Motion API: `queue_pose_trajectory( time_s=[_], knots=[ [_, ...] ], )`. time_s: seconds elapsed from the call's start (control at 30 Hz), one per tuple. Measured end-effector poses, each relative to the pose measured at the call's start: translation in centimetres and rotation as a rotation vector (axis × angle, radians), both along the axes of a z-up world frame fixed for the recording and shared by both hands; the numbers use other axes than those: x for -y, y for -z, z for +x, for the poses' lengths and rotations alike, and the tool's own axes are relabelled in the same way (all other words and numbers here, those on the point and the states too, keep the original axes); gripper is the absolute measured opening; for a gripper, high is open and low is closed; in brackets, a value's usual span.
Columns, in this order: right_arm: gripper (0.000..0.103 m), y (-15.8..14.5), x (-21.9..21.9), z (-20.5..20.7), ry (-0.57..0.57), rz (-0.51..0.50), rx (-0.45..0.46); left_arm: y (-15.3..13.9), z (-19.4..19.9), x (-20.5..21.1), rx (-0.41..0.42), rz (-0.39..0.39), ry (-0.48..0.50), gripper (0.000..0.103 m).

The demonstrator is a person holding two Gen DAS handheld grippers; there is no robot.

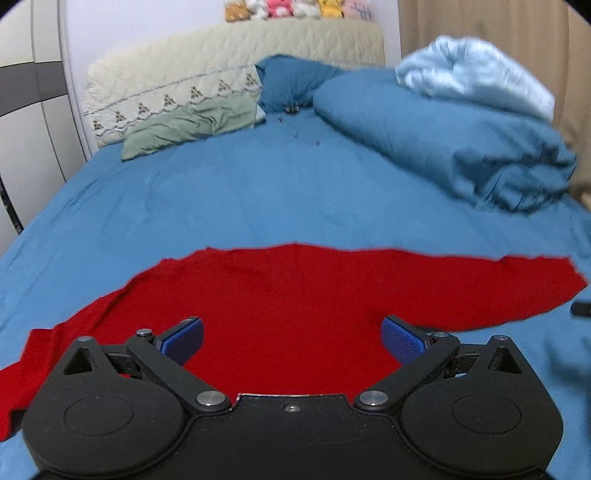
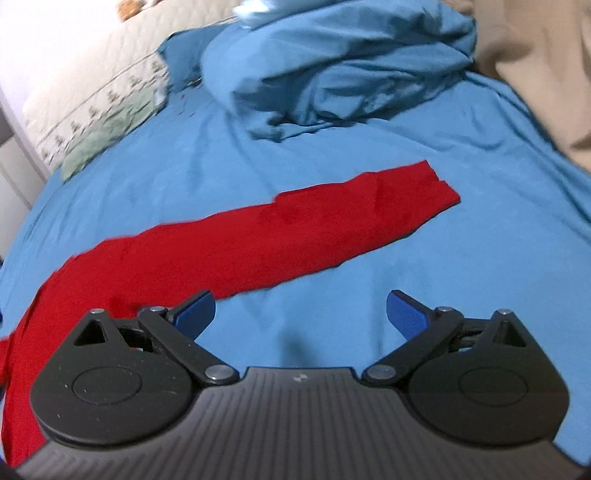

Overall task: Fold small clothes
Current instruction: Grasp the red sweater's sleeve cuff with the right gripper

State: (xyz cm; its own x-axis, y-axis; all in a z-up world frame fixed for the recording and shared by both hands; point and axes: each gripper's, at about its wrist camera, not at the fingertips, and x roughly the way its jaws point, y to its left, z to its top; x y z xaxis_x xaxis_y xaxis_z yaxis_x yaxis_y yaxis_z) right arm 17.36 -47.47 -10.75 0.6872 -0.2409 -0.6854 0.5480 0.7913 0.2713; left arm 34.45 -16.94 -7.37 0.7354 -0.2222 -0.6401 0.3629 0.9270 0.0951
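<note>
A red garment (image 1: 295,295) lies flat on the blue bedsheet (image 1: 258,192). In the left wrist view it spreads wide across the near bed. My left gripper (image 1: 291,339) is open, hovering over the garment's near part with nothing between its blue pads (image 1: 184,338). In the right wrist view the red garment (image 2: 258,240) runs as a long band from lower left to a squared end at the right. My right gripper (image 2: 301,312) is open and empty over bare sheet just in front of the garment, its left pad (image 2: 195,314) near the cloth edge.
A bunched blue duvet (image 1: 461,140) with a pale blue cloth (image 1: 476,74) on top lies at the far right. Pillows (image 1: 177,107) and a quilted headboard with plush toys (image 1: 295,9) are at the back. A beige curtain (image 2: 535,66) hangs right.
</note>
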Motion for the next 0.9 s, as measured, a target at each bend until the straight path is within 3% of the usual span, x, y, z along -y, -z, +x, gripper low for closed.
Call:
queue_pose_trajectory(
  time_s=[0.23,0.43,0.6,0.67,0.73,0.9],
  knots=[
    [0.103,6.4,5.2,2.7,0.15,0.069,0.053,6.0,4.3,-0.2,-0.111,-0.022,0.002,0.103],
    [0.101,7.2,6.5,4.7,0.192,-0.011,0.14,8.9,7.4,0.3,-0.16,0.015,-0.023,0.103],
    [0.066,6.8,6.5,6.6,0.21,-0.079,0.125,10.0,8.7,-0.2,-0.179,0.035,-0.044,0.103],
    [0.041,6.3,6.1,7.2,0.228,-0.115,0.107,9.9,9.1,-0.8,-0.195,0.012,-0.058,0.103],
    [0.027,5.3,5.4,7.9,0.211,-0.141,0.121,9.5,9.3,-1.6,-0.205,-0.013,-0.061,0.103],
    [0.024,-0.1,1.3,10.9,0.068,-0.178,0.234,6.8,8.3,-4.5,-0.09,-0.013,-0.071,0.103]
  ],
)
